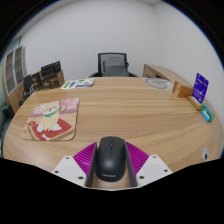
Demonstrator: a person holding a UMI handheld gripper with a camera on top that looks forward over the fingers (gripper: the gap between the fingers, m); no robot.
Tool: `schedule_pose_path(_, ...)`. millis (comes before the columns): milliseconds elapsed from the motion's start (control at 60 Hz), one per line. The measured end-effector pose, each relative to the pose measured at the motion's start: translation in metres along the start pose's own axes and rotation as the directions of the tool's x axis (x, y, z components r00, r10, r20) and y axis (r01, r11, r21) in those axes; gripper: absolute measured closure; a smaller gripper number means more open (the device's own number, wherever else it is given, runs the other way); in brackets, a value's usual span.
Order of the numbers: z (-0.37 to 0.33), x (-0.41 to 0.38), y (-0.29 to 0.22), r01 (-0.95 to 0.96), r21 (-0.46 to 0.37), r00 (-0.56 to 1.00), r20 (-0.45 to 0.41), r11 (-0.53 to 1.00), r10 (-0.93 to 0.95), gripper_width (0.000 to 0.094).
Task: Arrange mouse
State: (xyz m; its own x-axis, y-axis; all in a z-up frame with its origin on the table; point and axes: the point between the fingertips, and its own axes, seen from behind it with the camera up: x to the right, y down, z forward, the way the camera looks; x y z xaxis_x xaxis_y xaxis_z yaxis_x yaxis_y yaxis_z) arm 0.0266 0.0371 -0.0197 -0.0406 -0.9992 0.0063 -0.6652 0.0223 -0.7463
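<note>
Wooden surface (120, 110) ahead, mouse pad (55, 118) well beyond mouse (110, 160); tongs (110, 168) clamped on mouse by both pads.

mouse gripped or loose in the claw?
Gripped: both claw pads press the mouse sides, no gap showing.

Single claw-mounted view, facing forward across table (120, 115).

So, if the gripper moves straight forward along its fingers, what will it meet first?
The gripper already has the black mouse between its fingers. Beyond the mouse, the wooden table looks bare, then comes the office chair at the far edge, though depth is hard to judge.
</note>
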Motion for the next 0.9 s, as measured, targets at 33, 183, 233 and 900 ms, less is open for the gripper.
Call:
schedule_pose_path(33, 0.0, 0.001, 0.0, -0.007, -0.004, 1.0, -0.002, 1.0, 0.007, 0.0442)
schedule_pose_path(183, -0.001, 0.002, -0.001, -0.018, -0.021, 1.0, 0.0, 1.0, 0.018, 0.0567)
schedule_pose_path(233, -0.001, 0.003, -0.002, -0.006, -0.024, 1.0, 0.008, 1.0, 0.006, 0.0592)
schedule_pose_path(900, -0.037, -0.127, -0.209, 0.019, 0.175, 0.99, 0.134, 0.984, -0.043, 0.0601)
